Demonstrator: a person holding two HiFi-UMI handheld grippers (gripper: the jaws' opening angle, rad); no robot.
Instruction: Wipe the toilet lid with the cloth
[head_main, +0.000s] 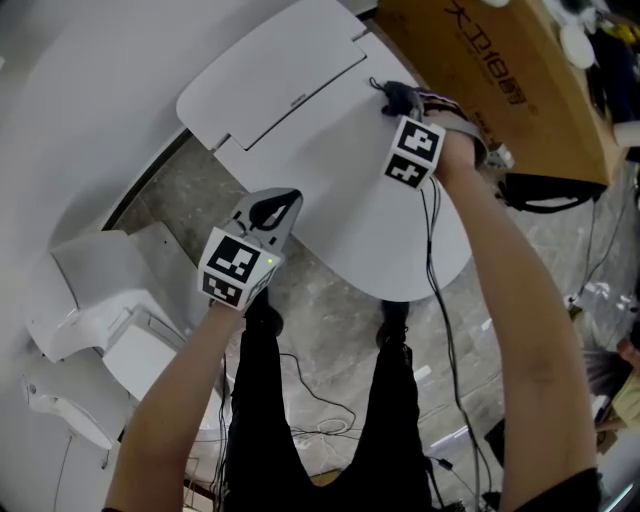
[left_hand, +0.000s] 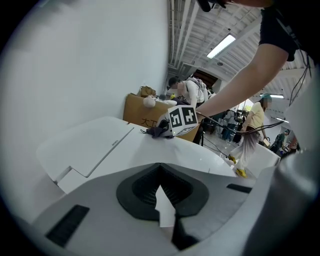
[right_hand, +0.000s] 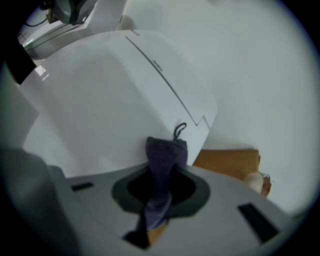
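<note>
Two grippers meet over a closed white lid (head_main: 340, 180), with grey floor (head_main: 180, 190) off its left edge and a box (head_main: 500, 80) crowding its right. The right gripper (head_main: 397, 100) pinches the dark cloth (right_hand: 165, 155) against the lid's far right. The left gripper (head_main: 275, 205), jaws pressed together and empty, hangs at the left edge.

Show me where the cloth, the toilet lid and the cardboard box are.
cloth (right_hand: 165, 155), right gripper view, its dark upper bunch.
toilet lid (head_main: 335, 200), head view, bare middle of its top.
cardboard box (head_main: 500, 90), head view, its printed brown face.
</note>
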